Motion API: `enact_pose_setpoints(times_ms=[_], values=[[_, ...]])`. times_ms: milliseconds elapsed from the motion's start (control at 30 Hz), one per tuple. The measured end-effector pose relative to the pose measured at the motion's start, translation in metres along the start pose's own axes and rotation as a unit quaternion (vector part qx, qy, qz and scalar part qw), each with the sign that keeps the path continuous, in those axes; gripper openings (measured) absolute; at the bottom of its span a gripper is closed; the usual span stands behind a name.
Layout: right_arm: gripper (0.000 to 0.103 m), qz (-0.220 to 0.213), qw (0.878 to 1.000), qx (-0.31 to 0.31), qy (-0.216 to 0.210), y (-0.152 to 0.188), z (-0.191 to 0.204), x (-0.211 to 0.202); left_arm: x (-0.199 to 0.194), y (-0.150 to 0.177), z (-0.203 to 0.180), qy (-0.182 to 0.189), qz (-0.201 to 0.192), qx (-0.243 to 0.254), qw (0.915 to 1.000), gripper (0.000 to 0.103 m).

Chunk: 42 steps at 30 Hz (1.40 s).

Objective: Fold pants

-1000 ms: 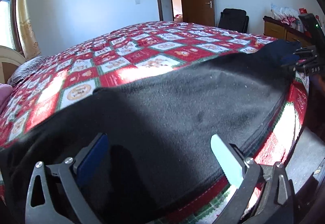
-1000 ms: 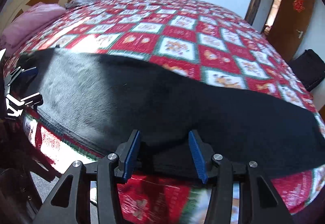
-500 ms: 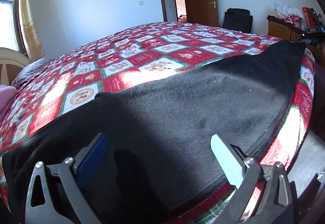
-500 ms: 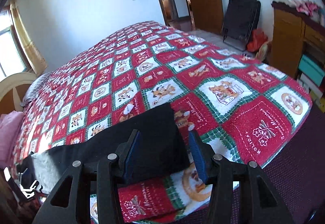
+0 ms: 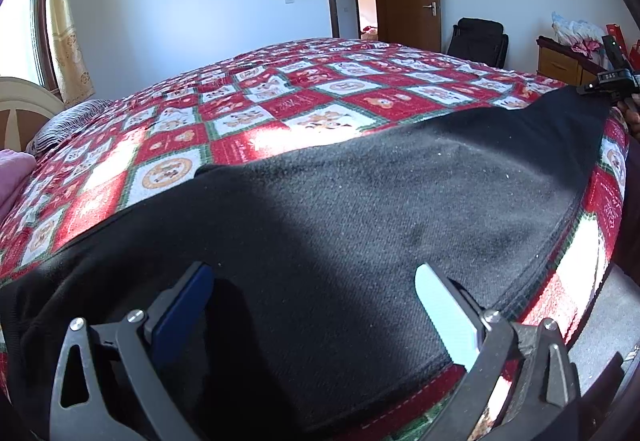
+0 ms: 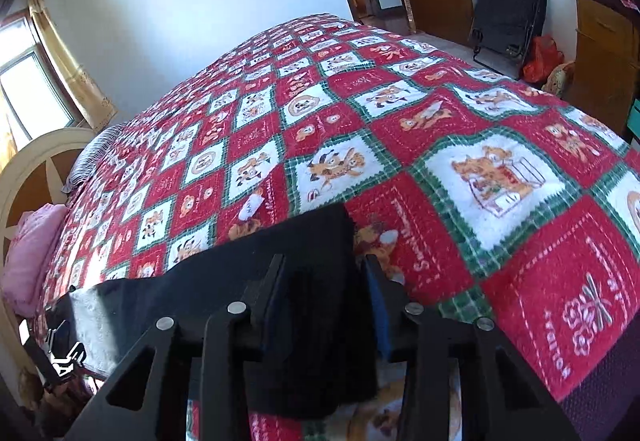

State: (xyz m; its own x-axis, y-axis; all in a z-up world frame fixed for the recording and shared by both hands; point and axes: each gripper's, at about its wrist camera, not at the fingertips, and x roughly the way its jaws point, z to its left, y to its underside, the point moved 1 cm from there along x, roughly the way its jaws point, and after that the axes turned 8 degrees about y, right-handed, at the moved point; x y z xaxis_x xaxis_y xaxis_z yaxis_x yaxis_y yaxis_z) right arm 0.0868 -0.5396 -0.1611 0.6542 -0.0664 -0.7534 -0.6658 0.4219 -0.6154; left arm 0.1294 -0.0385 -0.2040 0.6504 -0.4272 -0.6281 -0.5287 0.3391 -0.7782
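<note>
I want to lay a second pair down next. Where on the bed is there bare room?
The quilt is bare from the pants' far edge to the far wall, and beyond the leg end. The near edge is crowded: pants and both grippers, left, right.

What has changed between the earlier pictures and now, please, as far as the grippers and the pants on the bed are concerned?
The right gripper travelled along the black pants from their middle to the narrow leg end, and its jaws are closing with that end between them. In the left wrist view it shows again at the pants' far tip. The left gripper stayed open over the wide end, and the pants stayed flat on the quilt.
</note>
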Motion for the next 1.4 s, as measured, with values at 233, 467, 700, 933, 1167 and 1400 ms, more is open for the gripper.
enact_pose_setpoints(times_ms=[233, 467, 700, 933, 1167, 1400], values=[[0.023, 0.020, 1.000, 0.016, 0.000, -0.009, -0.006, 0.012, 0.001, 0.001, 0.001, 0.000, 0.002, -0.002, 1.0000, 0.103], [0.023, 0.032, 0.999, 0.001, -0.013, -0.004, -0.008, 0.011, 0.002, 0.000, 0.001, 0.002, 0.000, -0.005, 1.0000, 0.103], [0.018, 0.026, 0.999, -0.019, 0.013, -0.002, 0.004, 0.011, 0.002, 0.000, 0.000, 0.004, 0.000, -0.006, 1.0000, 0.103], [0.012, 0.007, 1.000, 0.012, -0.021, 0.001, 0.005, -0.007, 0.000, 0.000, 0.001, 0.008, 0.003, -0.009, 0.9999, 0.103], [0.012, -0.025, 0.999, -0.006, -0.026, 0.001, 0.040, -0.044, -0.009, -0.006, 0.005, 0.006, -0.013, -0.017, 0.9997, 0.103], [0.012, -0.046, 0.997, -0.042, -0.042, 0.002, 0.097, -0.073, -0.017, -0.014, 0.011, 0.013, -0.026, -0.022, 0.9993, 0.103]])
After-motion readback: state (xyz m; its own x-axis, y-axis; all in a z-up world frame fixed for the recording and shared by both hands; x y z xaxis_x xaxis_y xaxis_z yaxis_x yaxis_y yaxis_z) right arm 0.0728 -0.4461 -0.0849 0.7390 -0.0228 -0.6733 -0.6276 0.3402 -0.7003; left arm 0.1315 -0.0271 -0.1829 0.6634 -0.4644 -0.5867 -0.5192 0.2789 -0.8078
